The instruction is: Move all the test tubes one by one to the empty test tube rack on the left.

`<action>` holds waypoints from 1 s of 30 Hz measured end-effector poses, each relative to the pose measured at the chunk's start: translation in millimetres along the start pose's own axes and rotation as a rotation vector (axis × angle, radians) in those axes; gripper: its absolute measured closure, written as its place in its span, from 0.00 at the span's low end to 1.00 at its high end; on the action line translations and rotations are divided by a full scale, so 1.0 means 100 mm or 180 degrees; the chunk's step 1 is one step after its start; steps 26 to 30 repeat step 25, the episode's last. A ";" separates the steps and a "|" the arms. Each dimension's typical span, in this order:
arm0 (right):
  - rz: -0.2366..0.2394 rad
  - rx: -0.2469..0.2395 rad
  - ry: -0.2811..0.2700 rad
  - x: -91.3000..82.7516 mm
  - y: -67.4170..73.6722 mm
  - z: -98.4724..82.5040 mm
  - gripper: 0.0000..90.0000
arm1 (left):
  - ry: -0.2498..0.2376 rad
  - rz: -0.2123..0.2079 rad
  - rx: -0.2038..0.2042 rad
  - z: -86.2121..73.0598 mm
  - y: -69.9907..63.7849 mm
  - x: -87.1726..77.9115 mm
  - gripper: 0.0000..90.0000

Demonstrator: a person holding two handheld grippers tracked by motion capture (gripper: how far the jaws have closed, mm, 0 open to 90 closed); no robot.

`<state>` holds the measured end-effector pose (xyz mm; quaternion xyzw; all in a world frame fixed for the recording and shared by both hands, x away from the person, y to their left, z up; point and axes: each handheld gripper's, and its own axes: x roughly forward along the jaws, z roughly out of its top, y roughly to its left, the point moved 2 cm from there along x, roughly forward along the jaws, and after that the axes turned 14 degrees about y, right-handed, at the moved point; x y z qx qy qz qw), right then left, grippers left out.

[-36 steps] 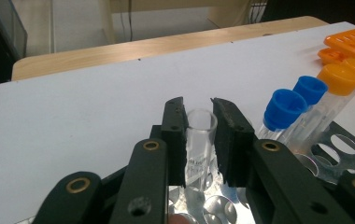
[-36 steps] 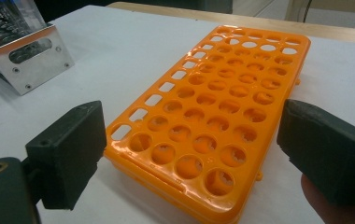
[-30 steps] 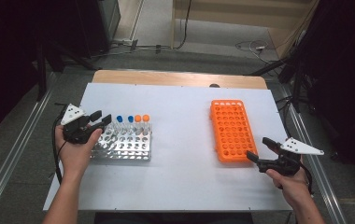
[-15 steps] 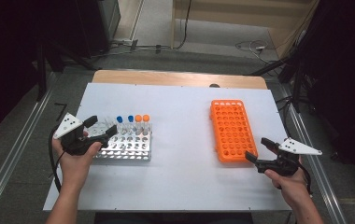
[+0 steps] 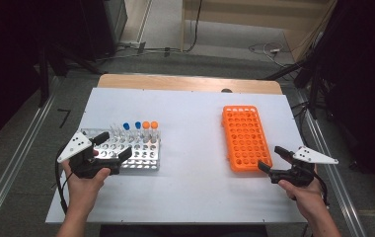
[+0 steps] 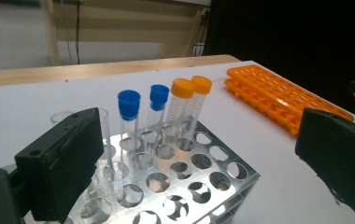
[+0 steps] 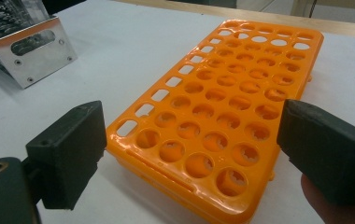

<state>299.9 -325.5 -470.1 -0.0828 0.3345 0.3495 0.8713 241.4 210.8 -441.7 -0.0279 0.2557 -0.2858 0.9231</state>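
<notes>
Tubes in the metal rack (image 5: 126,150) at the left of the high view, left gripper (image 5: 110,147) spread wide beside them with nothing between its jaws.
We judge the 4 capped tubes, 2 blue capped tubes (image 6: 140,112) and 2 orange capped tubes (image 6: 189,102), light, stiff, slick-walled and possibly brittle; we would pinch just under a cap and lift straight up. Left jaws have just been opening. Right gripper (image 5: 277,160) is also spread, empty, at the lower corner of the orange rack (image 5: 244,136) at centre right. White table (image 5: 190,118) looks smooth, so racks may slide; dark room and floor cables lie beyond.
</notes>
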 end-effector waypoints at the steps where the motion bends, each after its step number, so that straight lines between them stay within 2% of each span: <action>1: 0.0002 -0.0009 -0.0004 0.00 0.00 0.00 0.08 | 0.0003 -0.0012 0.0007 -0.02 -0.01 0.00 0.01; 4: 0.0001 -0.0020 0.0002 0.01 0.00 0.00 0.08 | 0.0019 -0.0093 0.0056 -0.08 -0.06 -0.01 0.00; 8: 0.0003 -0.0020 0.0006 0.01 0.00 0.00 0.08 | 0.0014 -0.0136 0.0092 -0.14 -0.09 -0.04 0.00; 11: 0.0009 -0.0025 0.0010 0.02 0.00 0.00 0.08 | -0.0008 -0.0110 0.0083 -0.18 -0.09 -0.07 0.00; 15: 0.0009 -0.0039 0.0013 0.02 0.00 -0.01 0.08 | 0.0028 -0.0048 0.0135 -0.27 -0.07 -0.11 0.00; 18: 0.0008 -0.0042 0.0020 0.03 0.00 -0.01 0.08 | -0.0043 -0.0045 0.0112 -0.28 -0.03 -0.15 0.00; 30: 0.0006 -0.0067 0.0031 0.04 0.00 -0.01 0.08 | 0.0004 -0.0056 0.0111 -0.31 -0.01 -0.09 0.00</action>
